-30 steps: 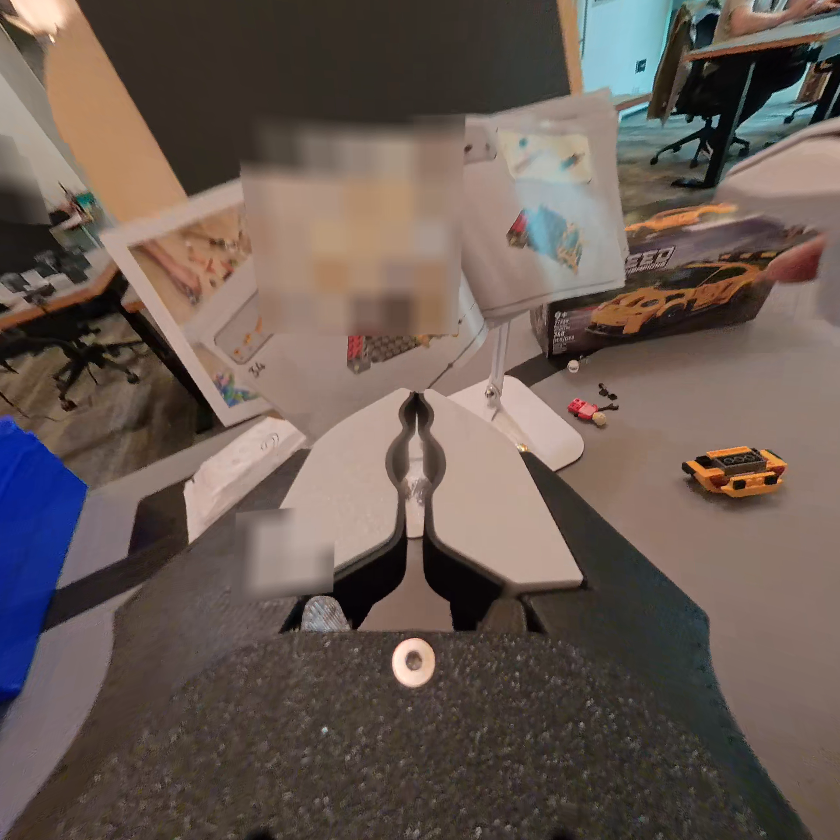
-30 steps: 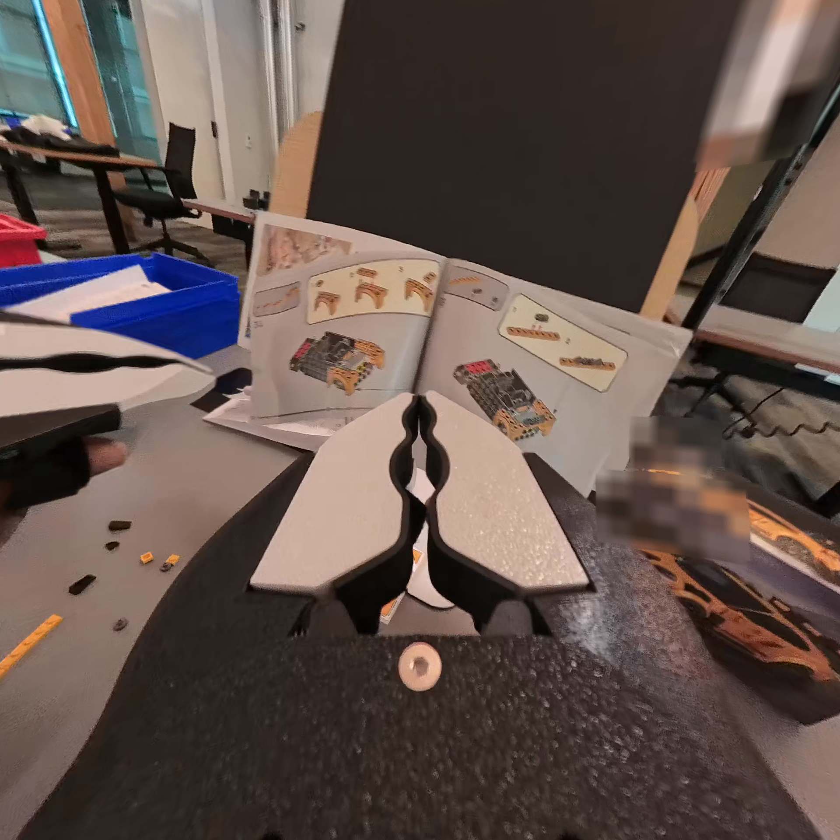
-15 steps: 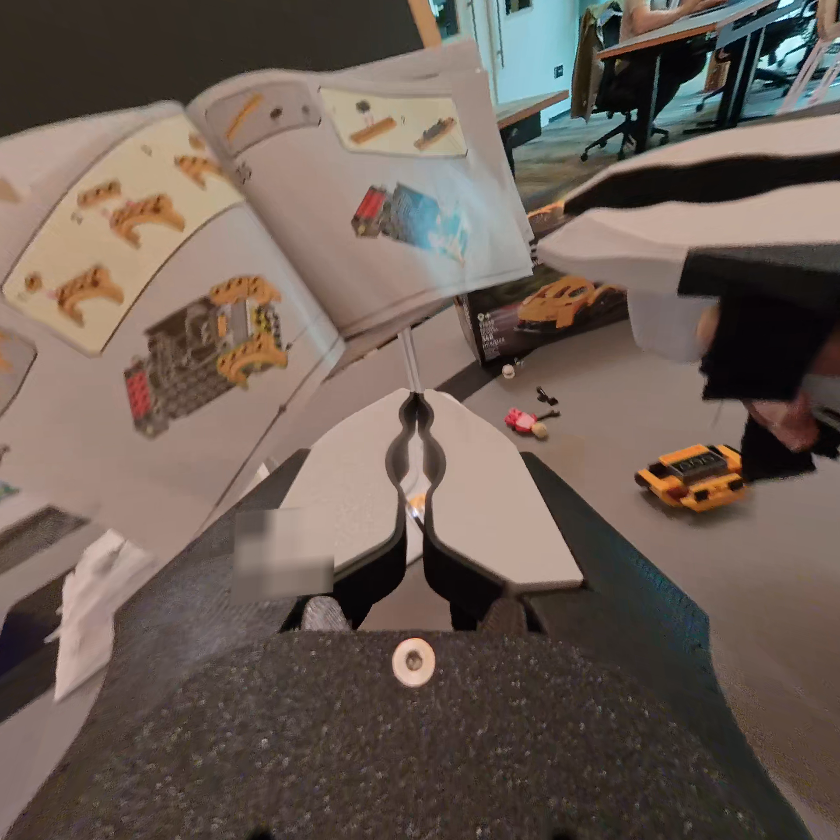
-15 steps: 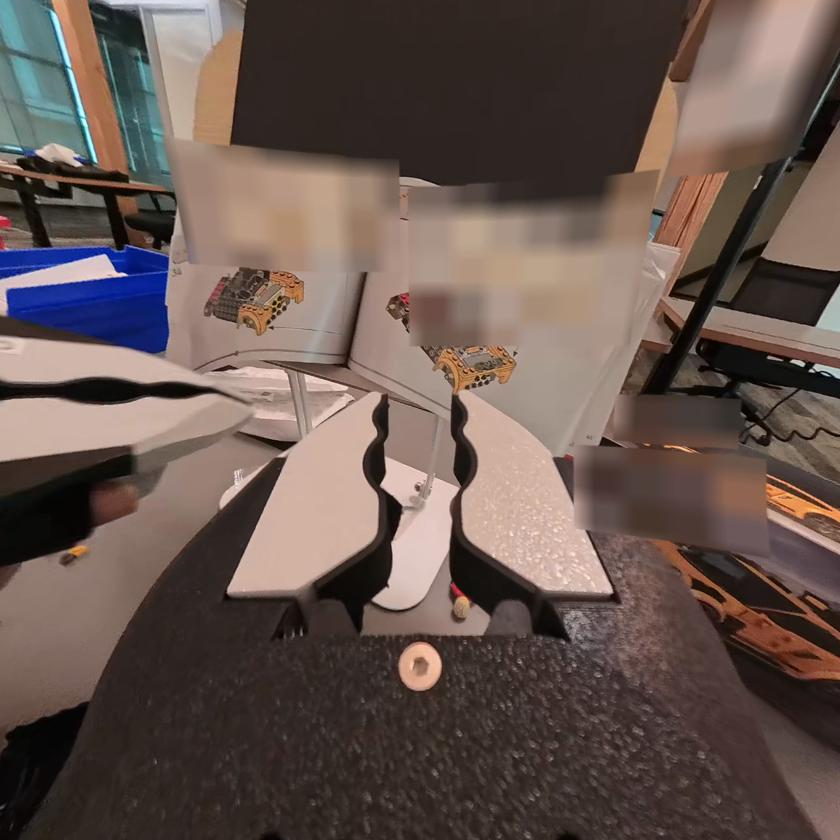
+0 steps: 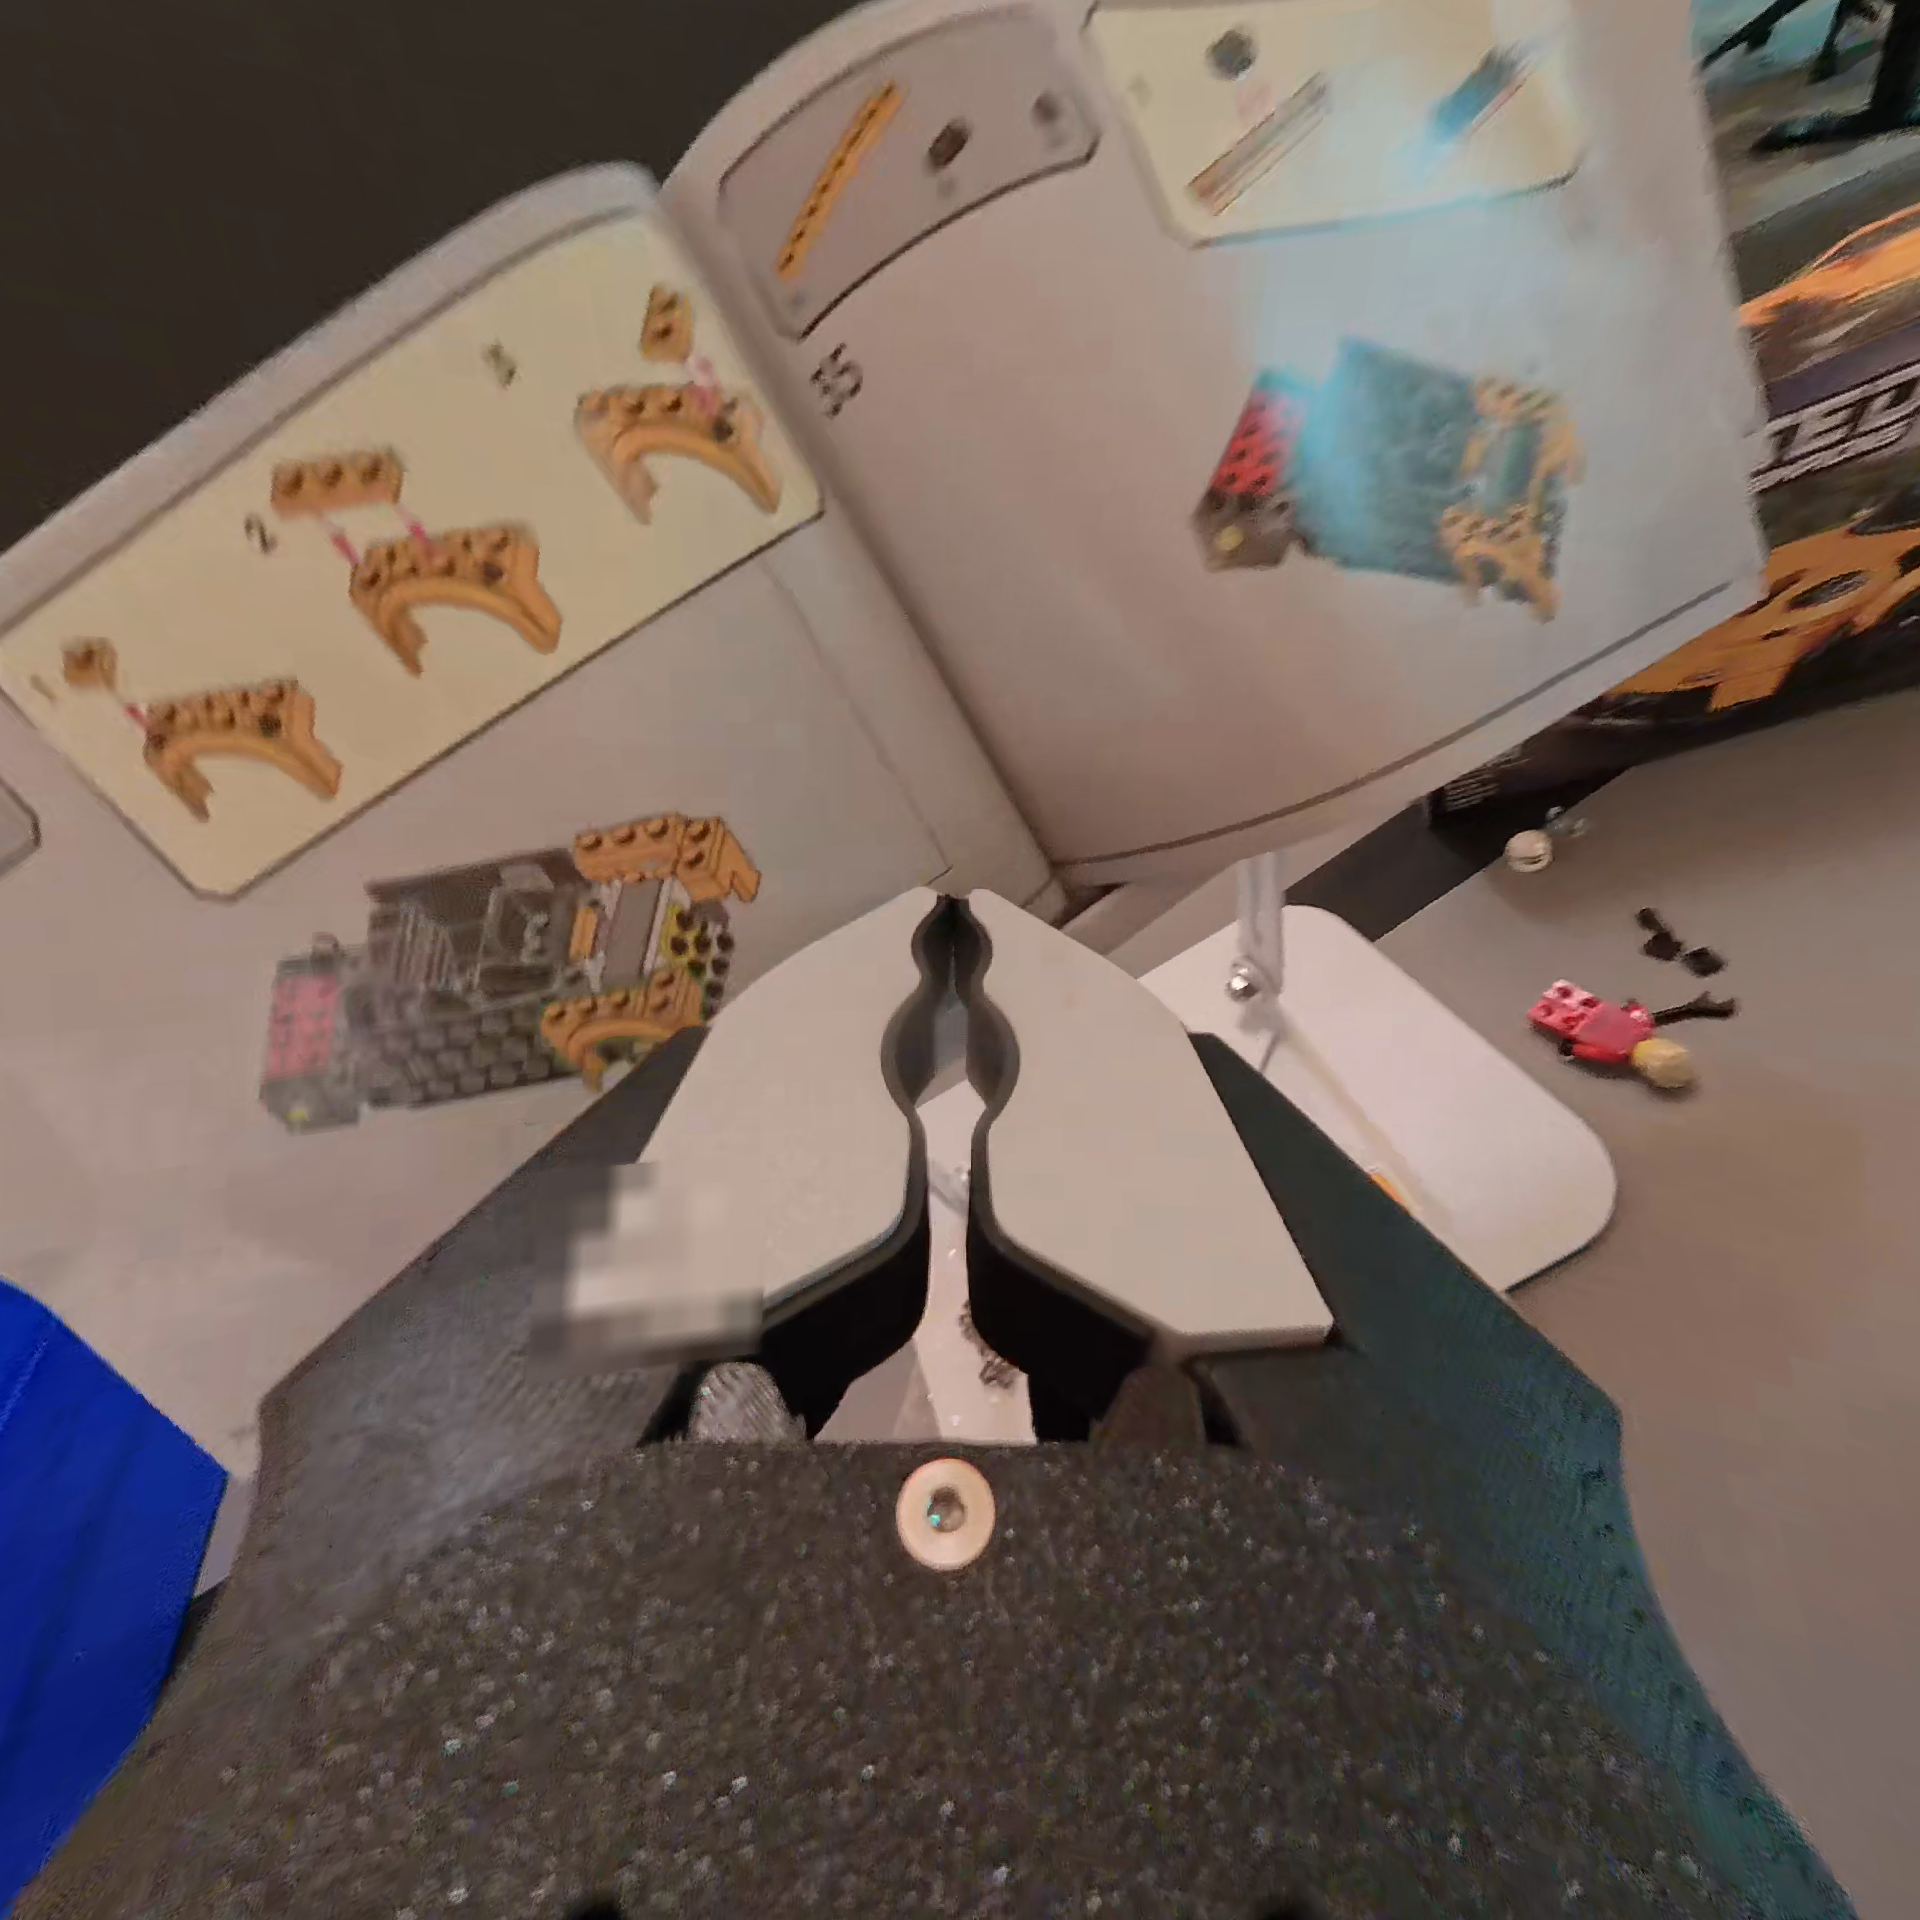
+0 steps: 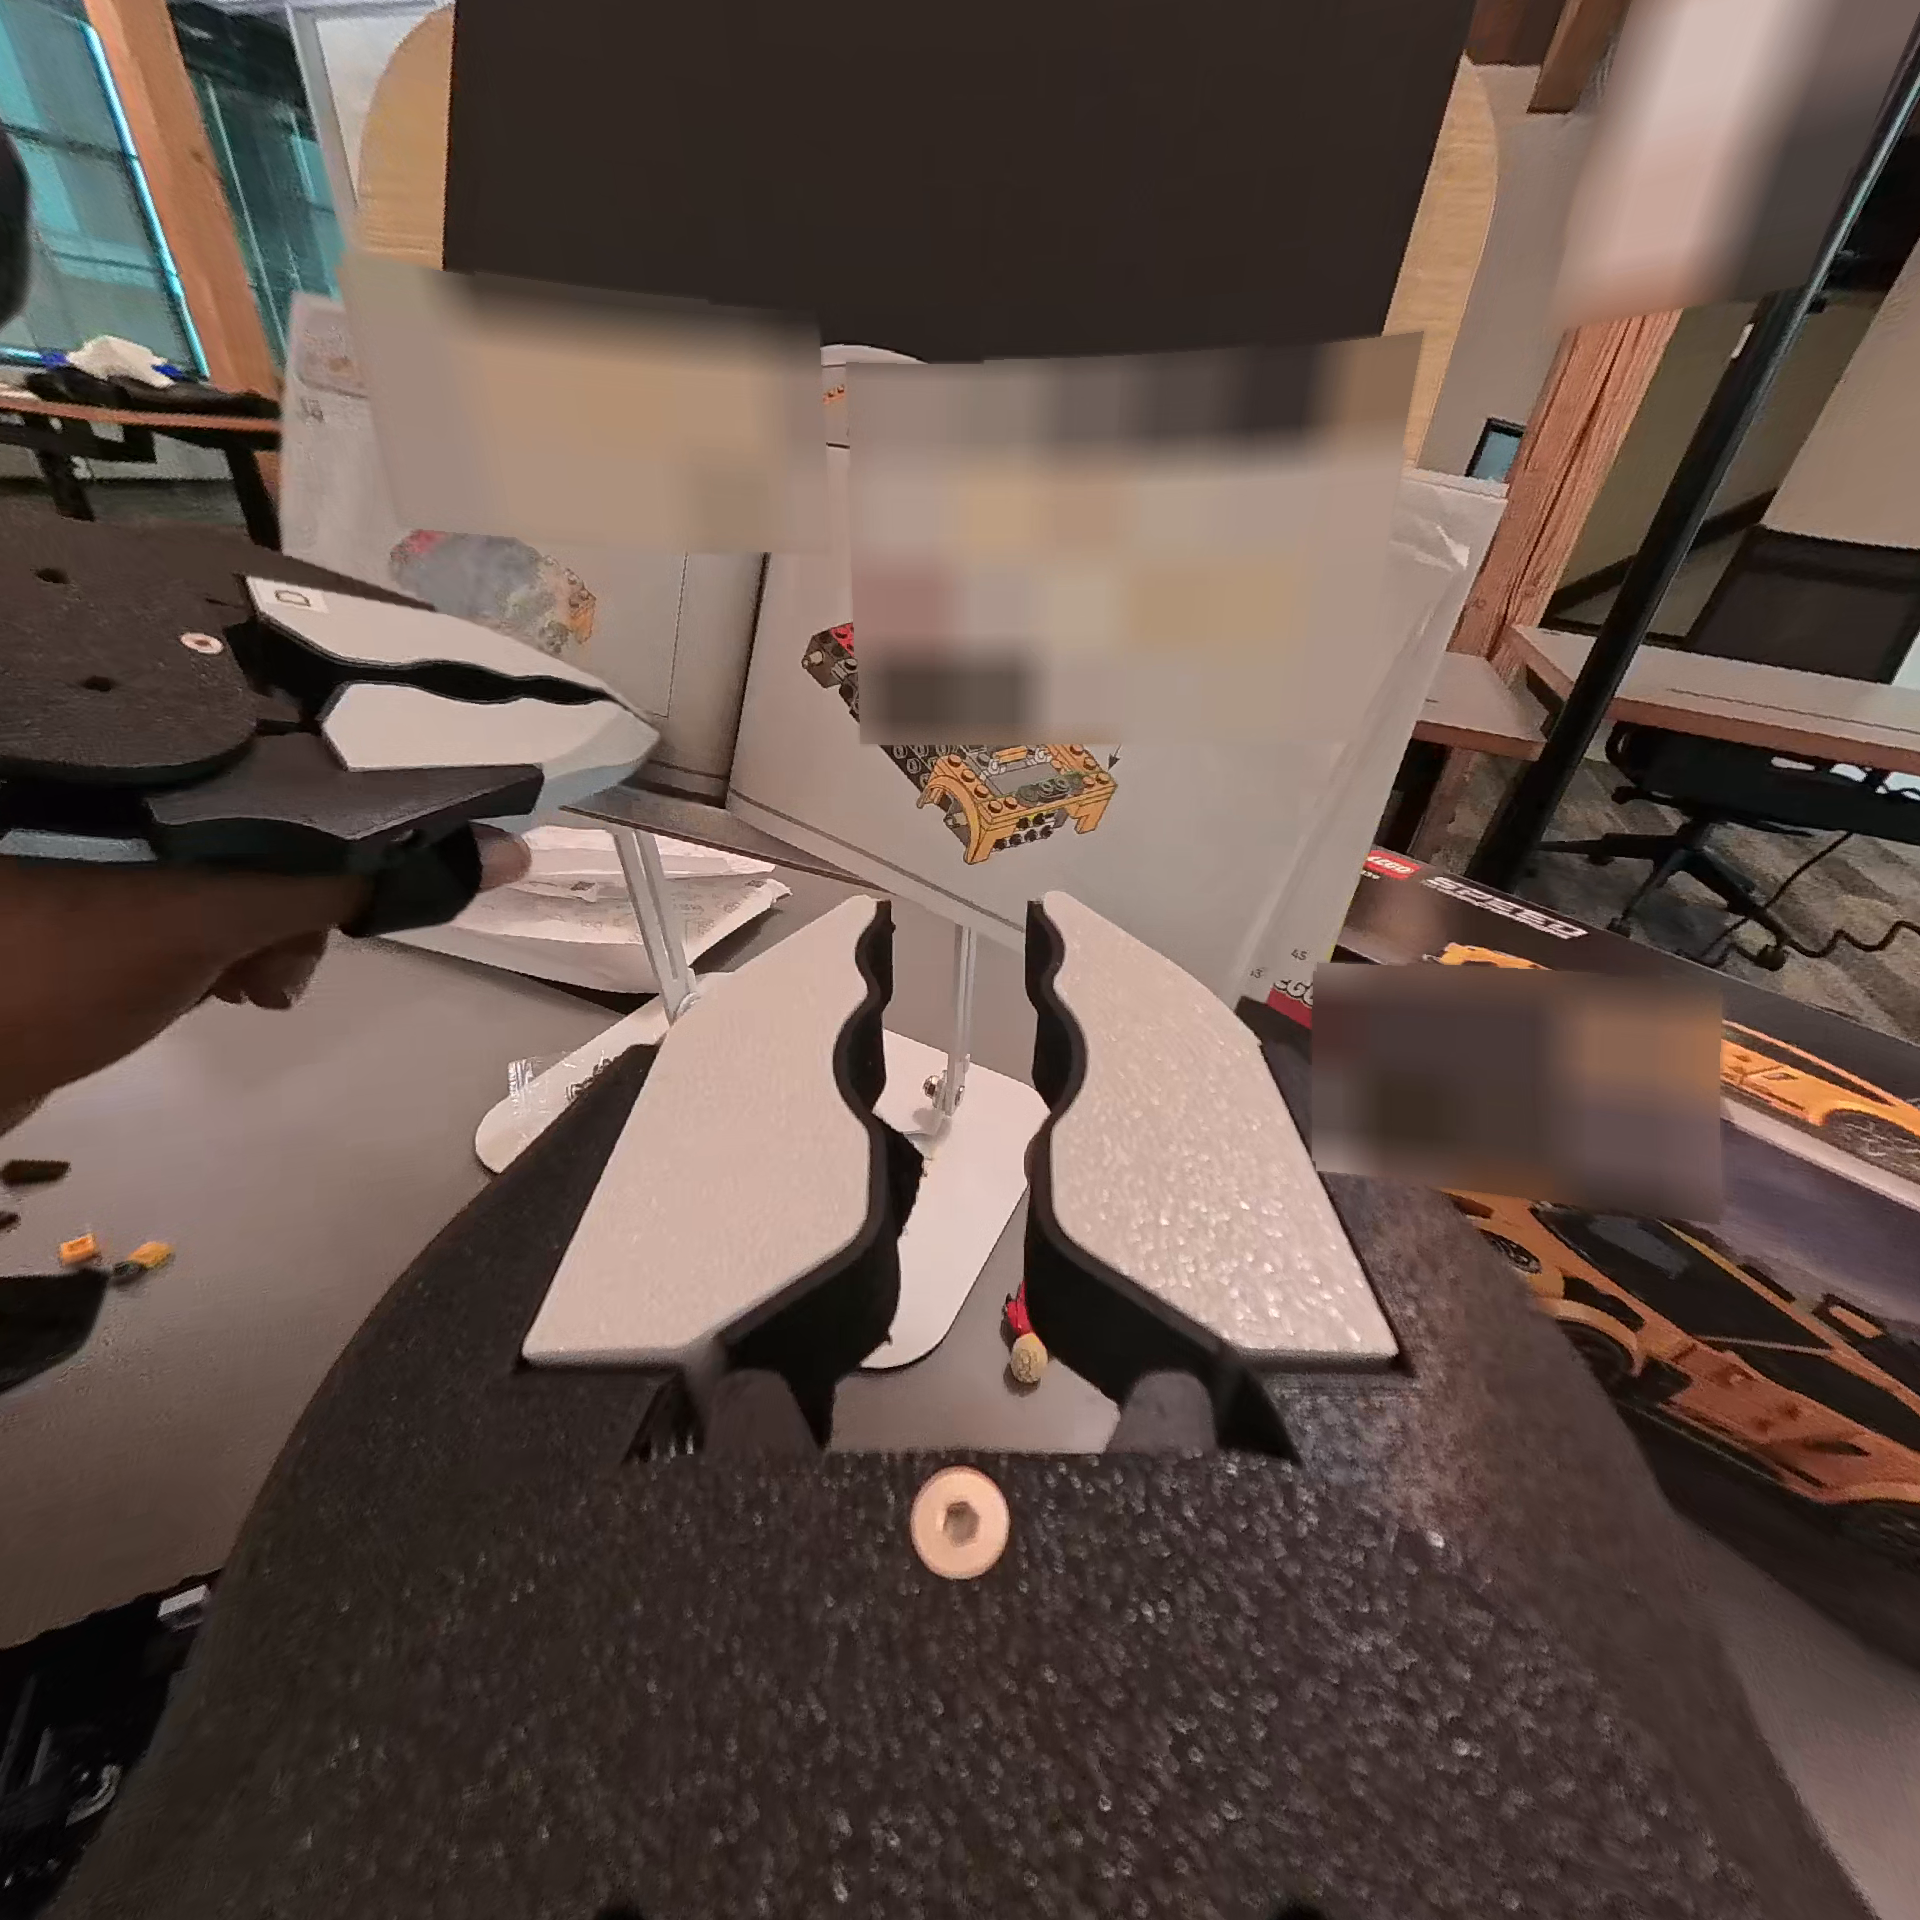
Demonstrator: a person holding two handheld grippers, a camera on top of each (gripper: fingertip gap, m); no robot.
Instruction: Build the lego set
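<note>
Two grippers face the open instruction booklet (image 5: 935,582), and we judge the coming move to turn on how its lower edge lies from each claw. Starting at our left, the left gripper (image 5: 951,909) is clenched, its jaws pressed together with nothing visibly between them; its tips sit right at the bottom of the booklet's centre fold, though whether they touch the paper we cannot tell. From this claw the booklet spreads up and to both sides, tilted back on its white stand (image 5: 1455,1132), so the page edge runs crosswise to the fingers. In the right wrist view the same left gripper (image 6: 613,717) comes in flat from the left, close under the left page. Further right, the right gripper (image 6: 956,914) is released, jaws well apart and empty, aimed at the stand's upright rods with the booklet (image 6: 1195,831) above and ahead of its tips. Our left claw looks nearer the paper. Loose pieces lie apart on the grey table (image 5: 1714,1195): a red minifigure (image 5: 1605,1034) to the right, the set's box (image 6: 1558,1299) at far right
</note>
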